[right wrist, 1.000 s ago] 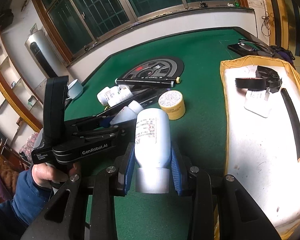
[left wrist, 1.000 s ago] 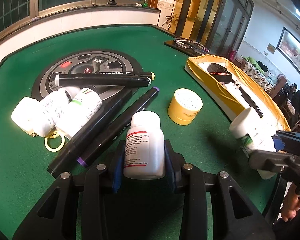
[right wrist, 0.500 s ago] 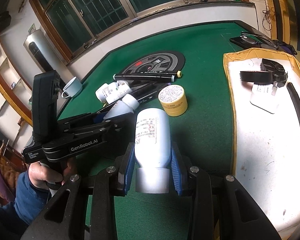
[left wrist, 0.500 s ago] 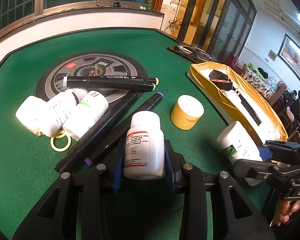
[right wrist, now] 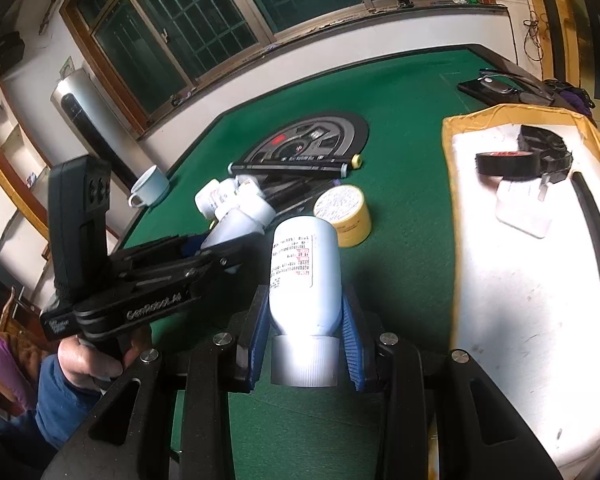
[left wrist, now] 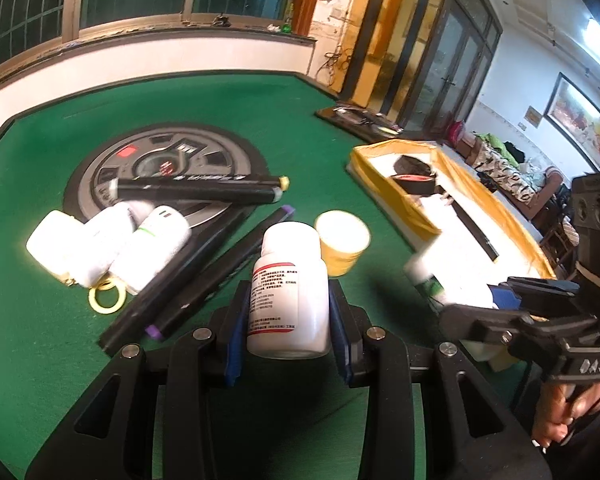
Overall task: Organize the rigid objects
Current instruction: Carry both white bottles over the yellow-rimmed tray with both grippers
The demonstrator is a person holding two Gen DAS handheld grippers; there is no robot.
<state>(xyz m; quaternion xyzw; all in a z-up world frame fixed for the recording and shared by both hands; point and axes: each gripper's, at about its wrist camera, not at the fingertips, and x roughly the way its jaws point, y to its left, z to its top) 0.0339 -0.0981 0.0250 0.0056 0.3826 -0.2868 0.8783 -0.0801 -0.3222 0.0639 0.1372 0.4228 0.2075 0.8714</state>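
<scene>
The left gripper [left wrist: 286, 312] is clamped about a white pill bottle [left wrist: 288, 300], cap pointing away, blue pads pressing its sides; the right gripper [right wrist: 305, 316] pinches a taller white bottle [right wrist: 305, 268] just above its ribbed cap, which faces the camera; both are narrowed to bottle width and held above the green table [right wrist: 412, 128]. To carry well, I judge each bottle should travel level with the squeeze kept steady, the right one set down first in the yellow-rimmed tray [right wrist: 452, 136] beside it; the left should wait so the two tools do not collide. Beyond lie a yellow tin [left wrist: 342, 246], black markers [left wrist: 198, 190], a heap of white bottles [left wrist: 108, 246] and a yellow ring [left wrist: 106, 299].
</scene>
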